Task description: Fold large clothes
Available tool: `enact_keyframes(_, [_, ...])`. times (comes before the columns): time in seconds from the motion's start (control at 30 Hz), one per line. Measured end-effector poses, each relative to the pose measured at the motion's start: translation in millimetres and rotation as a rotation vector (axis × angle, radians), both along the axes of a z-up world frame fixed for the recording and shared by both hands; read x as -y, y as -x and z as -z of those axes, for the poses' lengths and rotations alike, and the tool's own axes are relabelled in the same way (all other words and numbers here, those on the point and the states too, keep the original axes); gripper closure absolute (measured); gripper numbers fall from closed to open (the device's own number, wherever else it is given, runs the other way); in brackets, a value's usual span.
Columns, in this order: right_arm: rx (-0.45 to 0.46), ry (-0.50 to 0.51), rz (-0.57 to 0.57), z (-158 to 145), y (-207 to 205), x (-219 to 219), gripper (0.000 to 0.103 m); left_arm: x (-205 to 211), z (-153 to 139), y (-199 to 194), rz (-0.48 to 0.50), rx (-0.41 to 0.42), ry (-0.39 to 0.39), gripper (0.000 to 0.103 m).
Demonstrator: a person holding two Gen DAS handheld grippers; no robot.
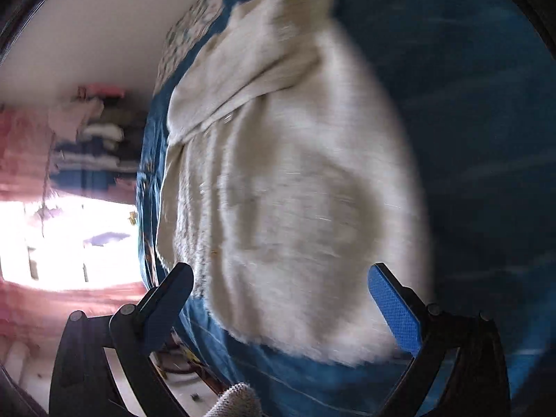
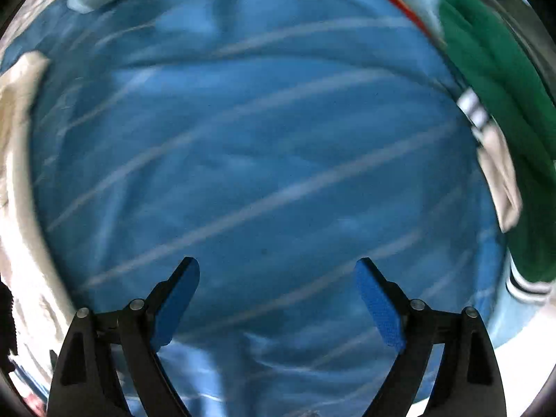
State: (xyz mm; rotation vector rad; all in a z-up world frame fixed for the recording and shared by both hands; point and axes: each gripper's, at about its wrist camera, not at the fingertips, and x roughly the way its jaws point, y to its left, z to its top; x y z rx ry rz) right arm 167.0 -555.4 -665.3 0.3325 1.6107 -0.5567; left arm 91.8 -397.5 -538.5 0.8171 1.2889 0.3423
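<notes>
Left tool (image 1: 279, 279): jaws spread wide, released, nothing between the blue pads (image 1: 394, 307). The tool hangs above the near end of a cream garment (image 1: 285, 173) and does not touch it. A bit of grey knit fabric (image 1: 238, 401) shows at the bottom edge of the left wrist view, between the tool arms.

Right tool (image 2: 278, 276): jaws likewise spread wide, released and empty. It points down at bare blue bedsheet (image 2: 243, 139) with pale diagonal stripes.

Task item: the cream garment lies flat on the blue bedsheet (image 1: 486, 104). In the left wrist view its long axis runs from the near end, just ahead of the tool, up and away toward the top of the picture. A folded band of cloth crosses the garment diagonally about a third of the way down from its far end. The picture is motion-blurred; which end is collar or hem cannot be told.

In the right wrist view a strip of cream cloth (image 2: 19, 132), apparently the same garment, lies along the left margin, well apart from the right tool.

Surroundings: a green garment (image 2: 500, 80) with white trim lies at the right edge of the right wrist view, beside a pale cloth (image 2: 504, 180). Beyond the bed edge in the left wrist view stand stacked clothes (image 1: 100, 128) and a bright window (image 1: 66, 243).
</notes>
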Motion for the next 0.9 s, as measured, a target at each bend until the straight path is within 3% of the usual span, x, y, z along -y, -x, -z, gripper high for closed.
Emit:
enact_keyframes(0.1, [-0.009,0.016,0.020,-4,11,17,0.011,28,29,12,0.095,-0.012,-0.082,0.000])
enact_keyframes(0.2, [-0.004,0.018,0.034,-9,15,32,0.011,35,59,5,0.104,-0.022,-0.167,0.000])
enact_keyframes(0.33, [0.032,-0.014,0.063,-19,13,55,0.011,7,57,-24,-0.007,0.059,-0.197,0.000])
enact_keyframes(0.43, [0.055,-0.048,0.054,-23,0,62,0.011,-31,57,-54,-0.120,0.070,-0.209,0.000])
enact_keyframes(0.6, [0.106,-0.159,-0.006,-15,-52,47,0.011,-86,48,-97,-0.202,0.101,-0.209,0.000])
enact_keyframes(0.67, [0.158,-0.233,-0.037,-13,-75,39,0.011,-103,34,-107,-0.216,0.133,-0.170,0.016])
enact_keyframes(0.73, [0.249,-0.376,-0.083,-11,-107,25,0.011,-123,15,-115,-0.231,0.154,-0.095,0.030])
enact_keyframes(0.83, [0.370,-0.644,-0.147,-5,-149,2,0.011,-135,-9,-111,-0.237,0.148,0.068,0.066])
enact_keyframes(0.9, [0.440,-0.857,-0.166,3,-176,-17,0.011,-139,-18,-109,-0.220,0.148,0.109,0.071])
